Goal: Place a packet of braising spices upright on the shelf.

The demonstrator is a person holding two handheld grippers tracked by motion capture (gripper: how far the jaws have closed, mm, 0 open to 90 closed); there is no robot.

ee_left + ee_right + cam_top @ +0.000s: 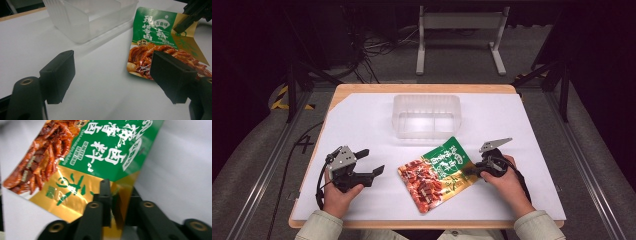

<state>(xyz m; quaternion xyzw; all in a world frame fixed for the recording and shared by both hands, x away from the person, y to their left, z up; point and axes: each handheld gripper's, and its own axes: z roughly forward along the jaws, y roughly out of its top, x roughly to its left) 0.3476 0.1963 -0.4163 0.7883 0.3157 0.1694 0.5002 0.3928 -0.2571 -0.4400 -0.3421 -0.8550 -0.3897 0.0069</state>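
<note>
A snack packet (437, 172), green and gold with a picture of red-brown meat, lies on the white sheet near the front middle. My right gripper (470, 171) is shut on its gold right edge; in the right gripper view the jaws (119, 192) pinch the folded gold foil of the packet (100, 147). My left gripper (371, 161) rests open to the left of the packet, nothing between its jaws. From the left gripper view the open jaws (112, 75) frame the packet (160, 37), with the right gripper (183, 22) on its far corner.
A clear plastic container (427, 97) with a divider stands empty behind the packet, also in the left gripper view (85, 22). The white sheet (362, 120) covers a wooden table. A grey metal stand (459, 22) is on the floor beyond.
</note>
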